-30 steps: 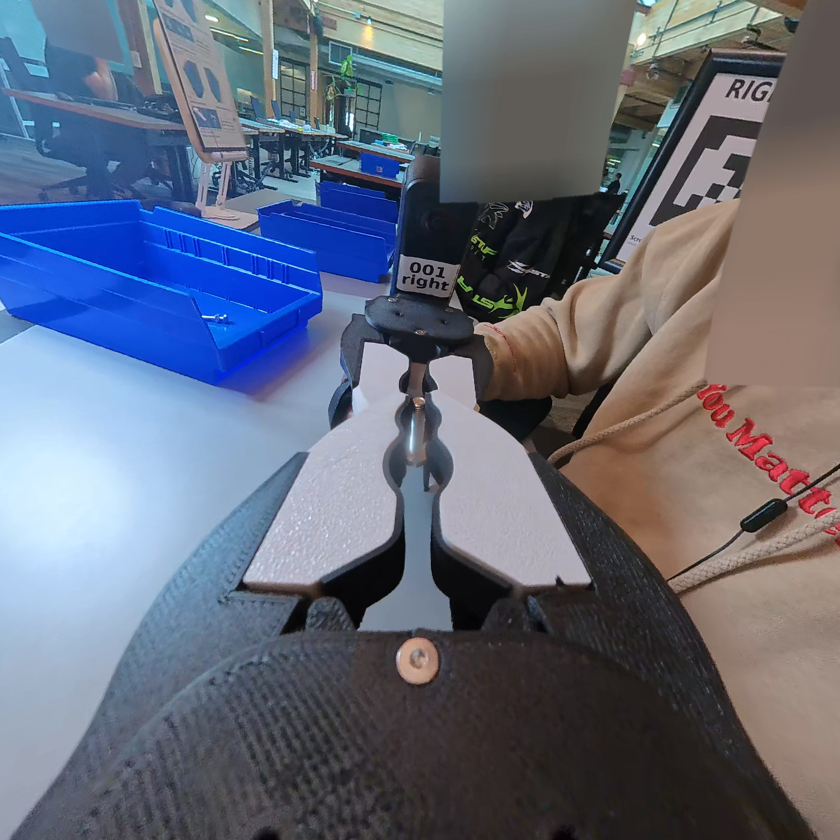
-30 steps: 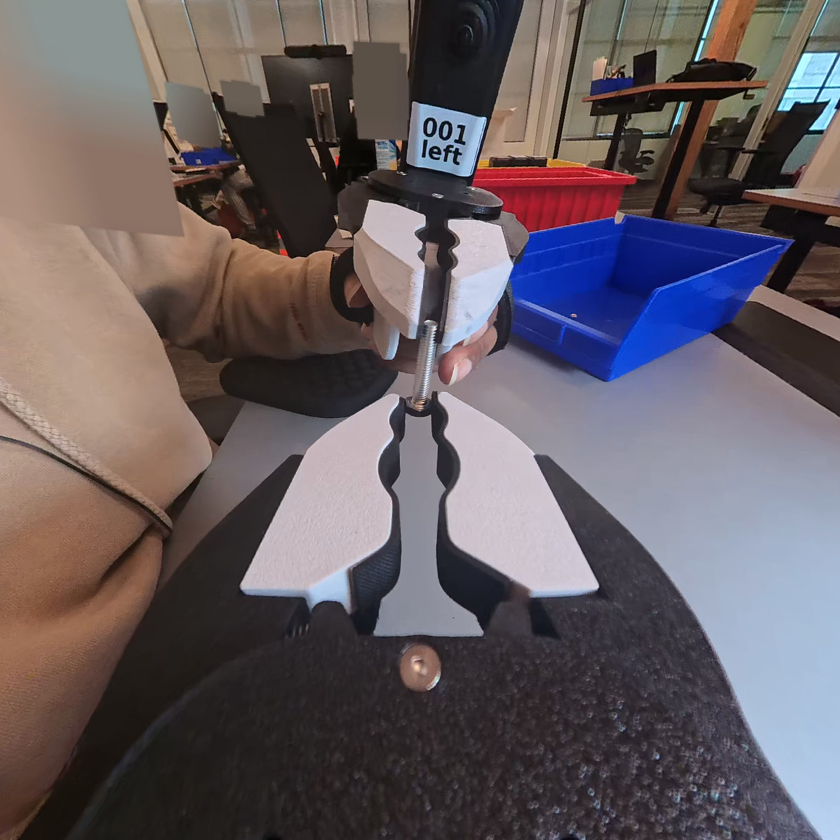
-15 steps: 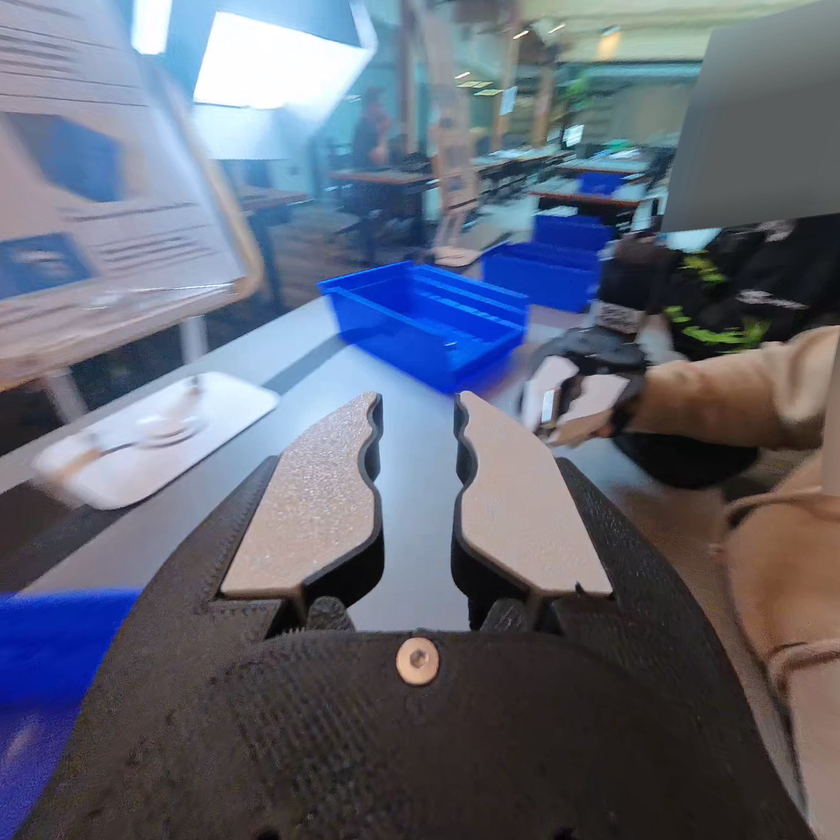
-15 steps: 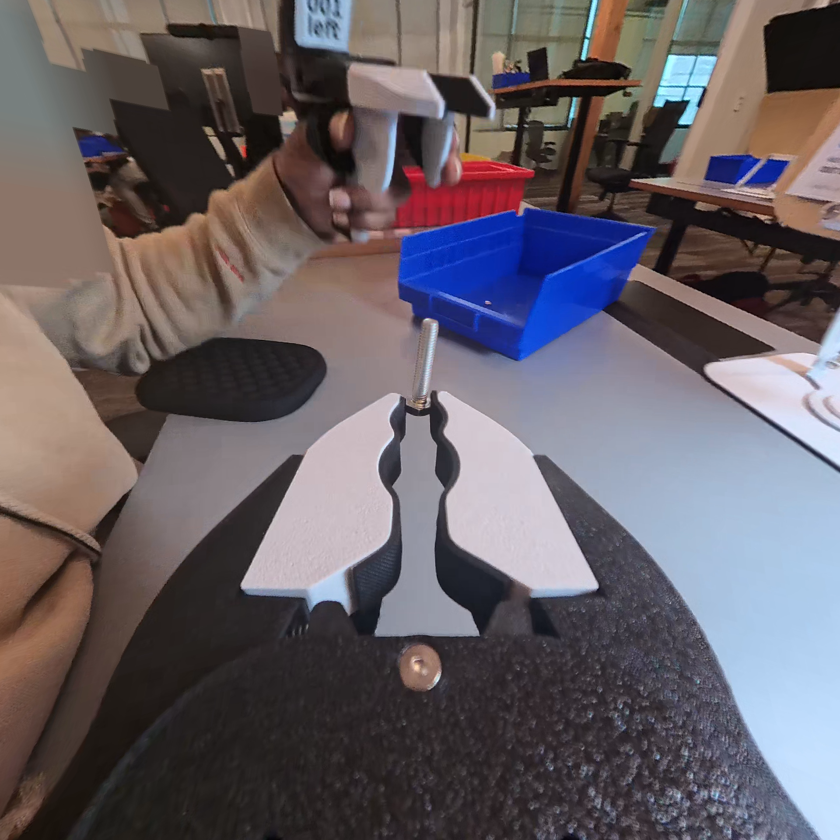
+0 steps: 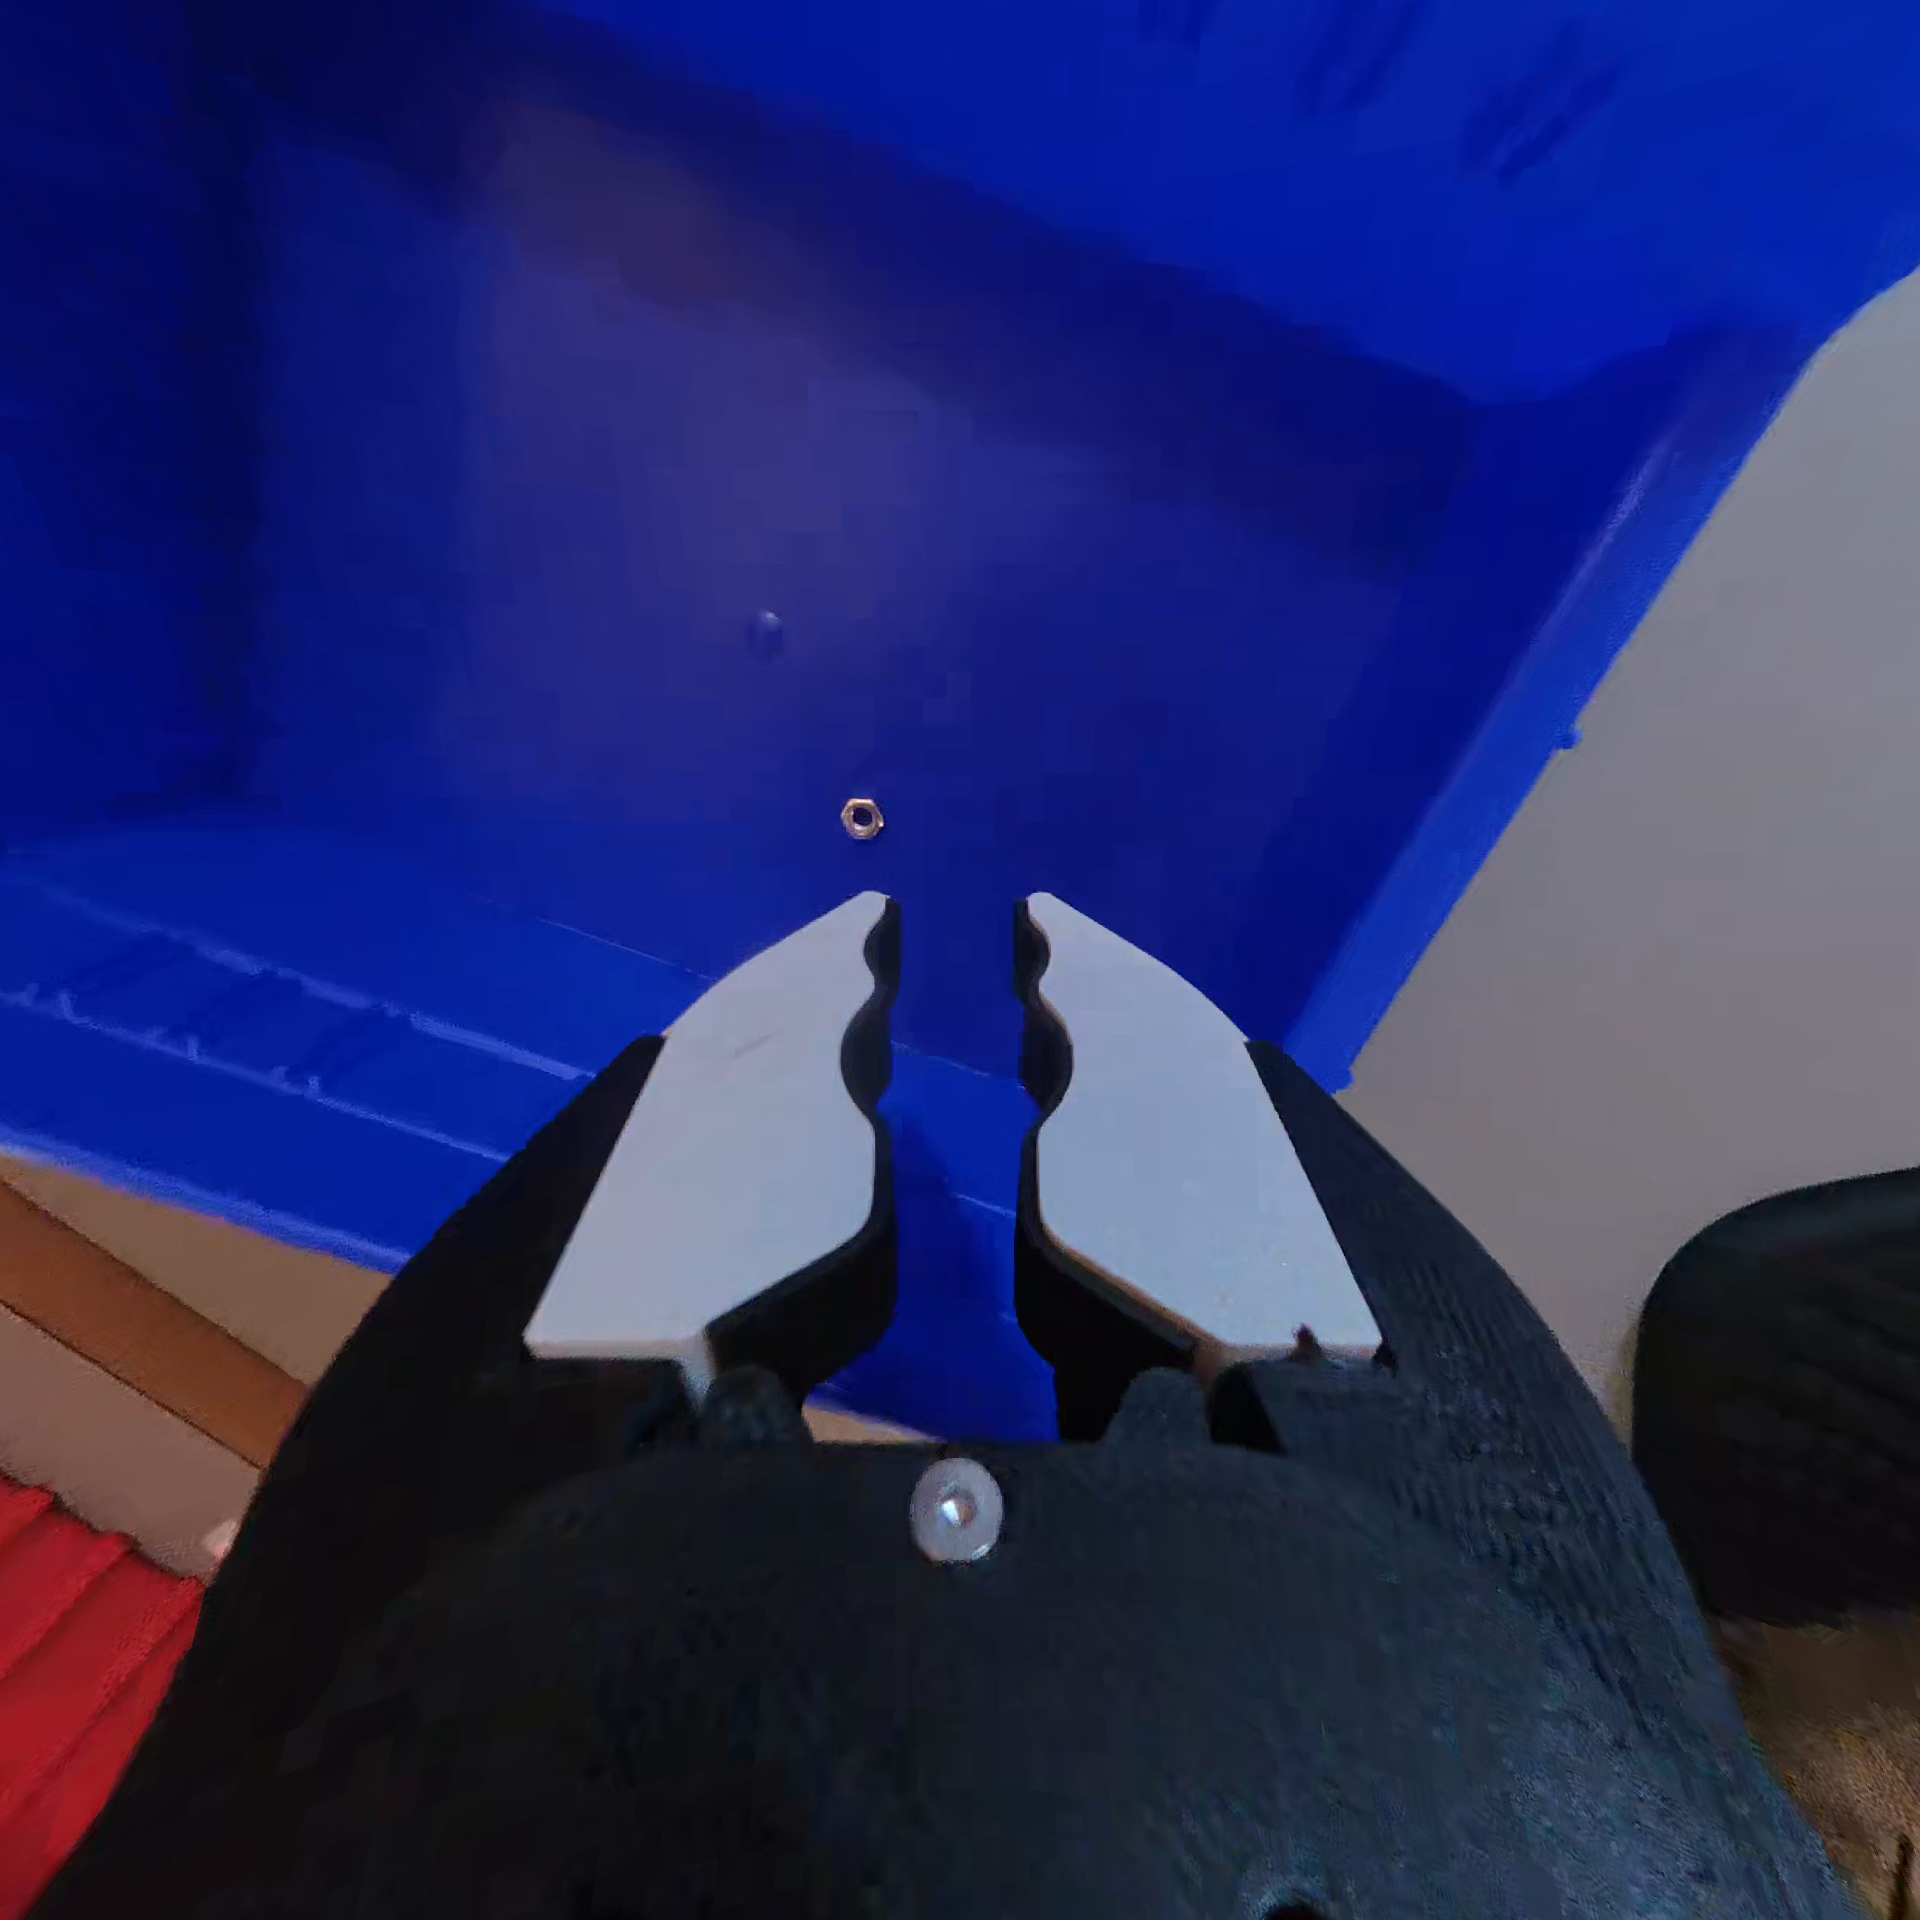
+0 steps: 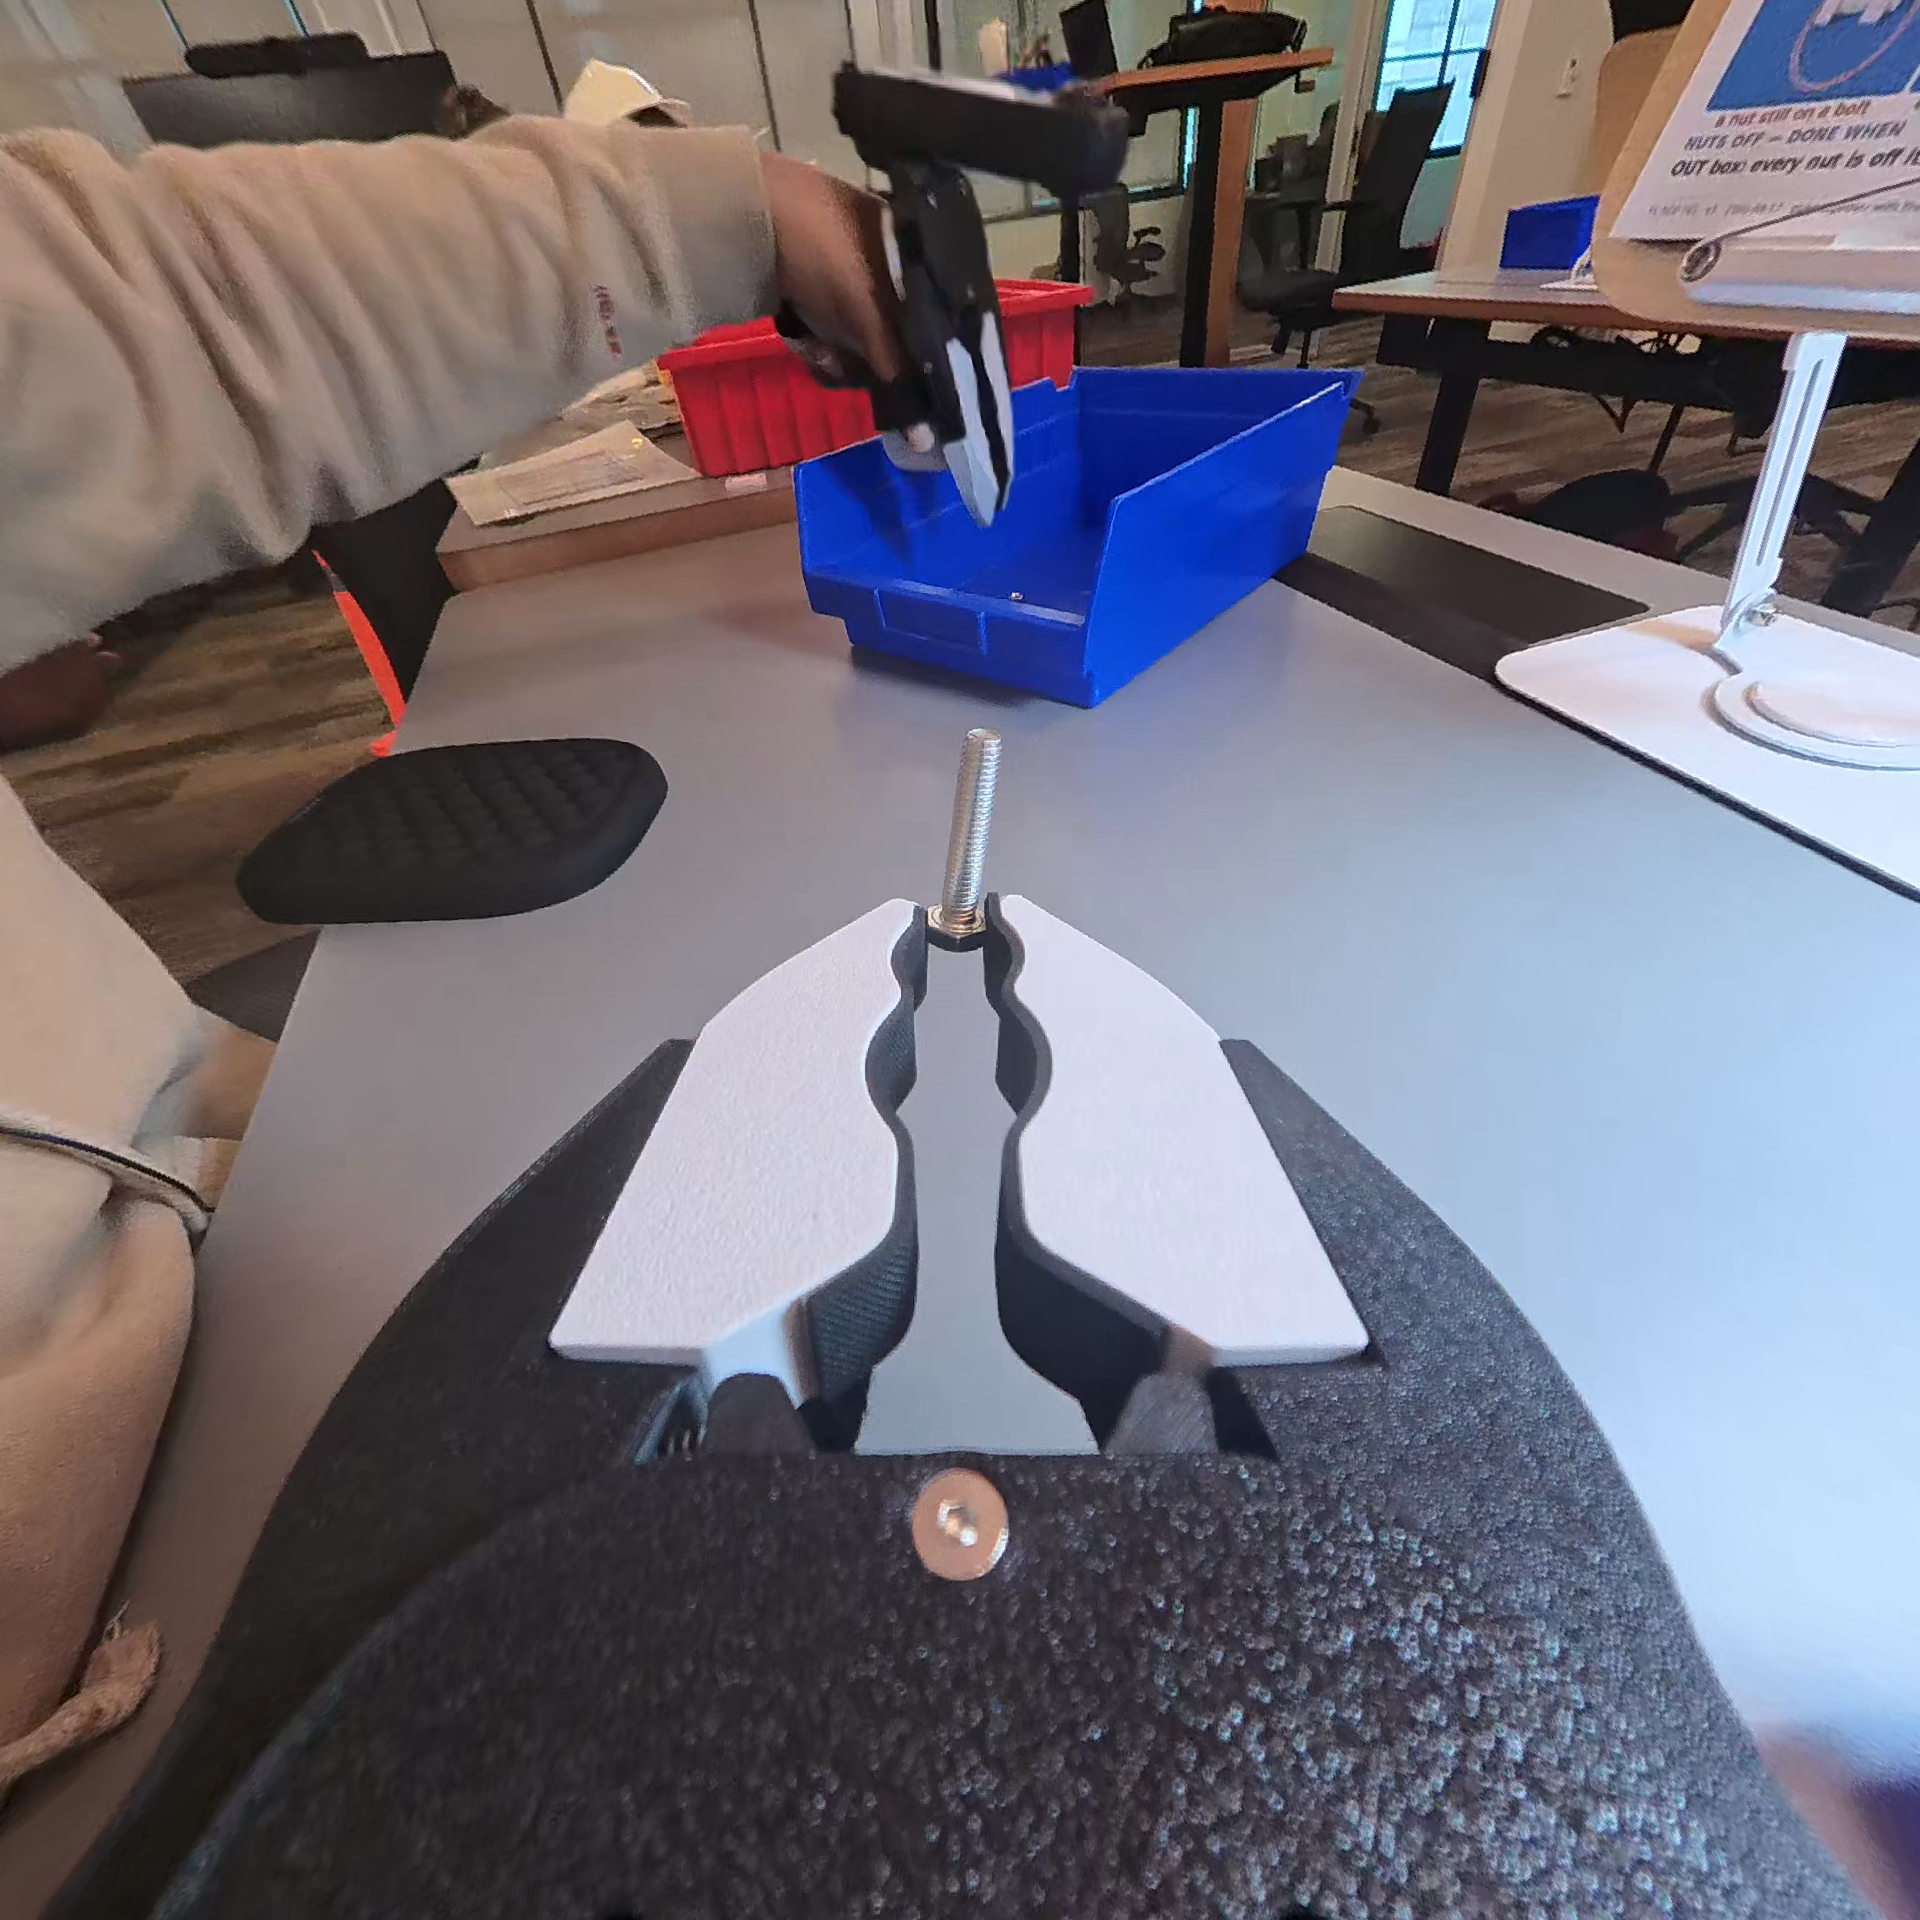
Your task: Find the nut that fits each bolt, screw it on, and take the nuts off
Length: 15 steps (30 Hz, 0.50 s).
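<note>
My right gripper is shut on the head end of a silver threaded bolt, whose shaft points away over the grey table. My left gripper is open and empty, pointing down into a blue bin. A small silver hex nut lies on the bin floor just beyond the left fingertip. In the right wrist view the left gripper hangs over the same blue bin, held by a hand in a beige sleeve; the nut shows as a speck inside.
A black textured pad lies on the table at the left. A red bin stands behind the blue one. A white stand base with a sign sits at the right. A dark strip crosses the table beyond. Tip to tip, the grippers are about 40 centimeters apart. To the small silver hex nut: left tips about 6 centimeters, right tips about 45 centimeters.
The left gripper let go of the bolt, opened, swung away and now points down into the blue bin over the nut. The right gripper keeps the bolt.
</note>
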Tool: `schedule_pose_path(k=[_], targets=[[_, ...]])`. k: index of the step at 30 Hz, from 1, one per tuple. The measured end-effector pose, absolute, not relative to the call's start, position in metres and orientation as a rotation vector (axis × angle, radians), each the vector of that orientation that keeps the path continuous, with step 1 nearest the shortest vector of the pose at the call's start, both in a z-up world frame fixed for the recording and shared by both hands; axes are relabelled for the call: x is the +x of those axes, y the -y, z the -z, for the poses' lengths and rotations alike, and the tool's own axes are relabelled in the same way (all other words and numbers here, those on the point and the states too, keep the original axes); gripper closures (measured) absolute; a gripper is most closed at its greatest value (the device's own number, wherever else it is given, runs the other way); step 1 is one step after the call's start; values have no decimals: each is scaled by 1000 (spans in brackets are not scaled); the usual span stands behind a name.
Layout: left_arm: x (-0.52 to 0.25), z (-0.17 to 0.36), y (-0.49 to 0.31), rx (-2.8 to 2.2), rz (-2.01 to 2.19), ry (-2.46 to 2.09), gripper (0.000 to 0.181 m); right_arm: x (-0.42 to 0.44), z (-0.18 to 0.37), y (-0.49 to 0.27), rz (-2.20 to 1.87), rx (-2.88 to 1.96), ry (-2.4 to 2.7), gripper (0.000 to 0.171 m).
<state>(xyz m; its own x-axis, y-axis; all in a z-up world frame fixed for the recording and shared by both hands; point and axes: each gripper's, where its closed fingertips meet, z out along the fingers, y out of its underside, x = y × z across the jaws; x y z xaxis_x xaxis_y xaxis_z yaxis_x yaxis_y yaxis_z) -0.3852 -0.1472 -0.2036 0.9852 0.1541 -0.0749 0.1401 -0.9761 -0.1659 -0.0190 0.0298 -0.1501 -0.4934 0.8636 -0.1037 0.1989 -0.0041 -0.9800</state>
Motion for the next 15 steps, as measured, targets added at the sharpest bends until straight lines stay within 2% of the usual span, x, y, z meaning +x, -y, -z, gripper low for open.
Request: schedule_pose_path(k=[6,15], targets=[[-402,243,145,-3130,-85,371,157,-16,153,-30,-1567,-1108,1731,161],[-411,262,149,-3189,-10,554,158,-14,153,-32,-1578,-1109,1731,161]])
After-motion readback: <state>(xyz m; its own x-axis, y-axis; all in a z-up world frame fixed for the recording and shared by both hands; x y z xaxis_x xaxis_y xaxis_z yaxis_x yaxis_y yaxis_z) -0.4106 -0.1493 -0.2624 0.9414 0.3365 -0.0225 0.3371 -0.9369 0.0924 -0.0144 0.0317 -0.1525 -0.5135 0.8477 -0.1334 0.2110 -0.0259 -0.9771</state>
